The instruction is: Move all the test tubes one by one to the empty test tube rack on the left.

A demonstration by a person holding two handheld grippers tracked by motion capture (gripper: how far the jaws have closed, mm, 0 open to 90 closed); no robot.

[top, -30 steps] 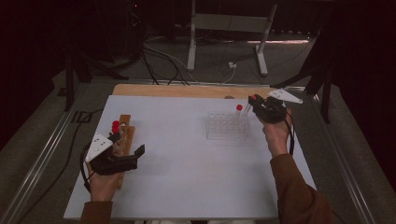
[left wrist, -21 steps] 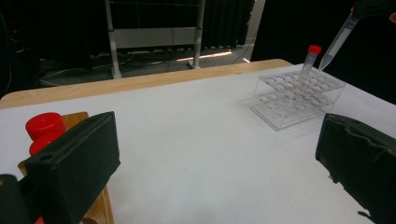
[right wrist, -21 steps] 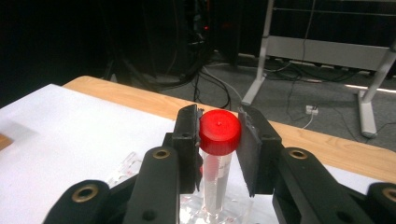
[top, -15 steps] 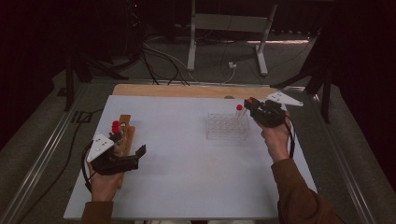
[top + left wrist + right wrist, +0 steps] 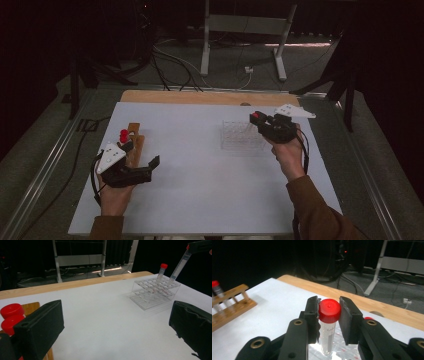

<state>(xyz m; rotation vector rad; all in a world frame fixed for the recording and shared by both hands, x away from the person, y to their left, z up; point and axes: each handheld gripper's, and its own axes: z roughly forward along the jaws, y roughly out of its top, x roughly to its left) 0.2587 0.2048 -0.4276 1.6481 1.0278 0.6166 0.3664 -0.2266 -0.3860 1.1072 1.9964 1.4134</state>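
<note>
Red-capped tube point(image 5: 328, 322), a clear plastic cylinder with a smooth round cap, sits clamped at its cap between the right gripper's point(image 5: 329, 315) black jaws, low in the centre of the right gripper view; its lower end is cut off by the frame. Below it lies the transparent rack point(image 5: 242, 136), a boxy grid right of centre in the high view, holding another capped tube point(image 5: 161, 272). Left gripper point(image 5: 150, 165) rests released on the white table point(image 5: 200, 190), beside a wooden rack point(image 5: 135, 140) whose tubes are half hidden.
</note>
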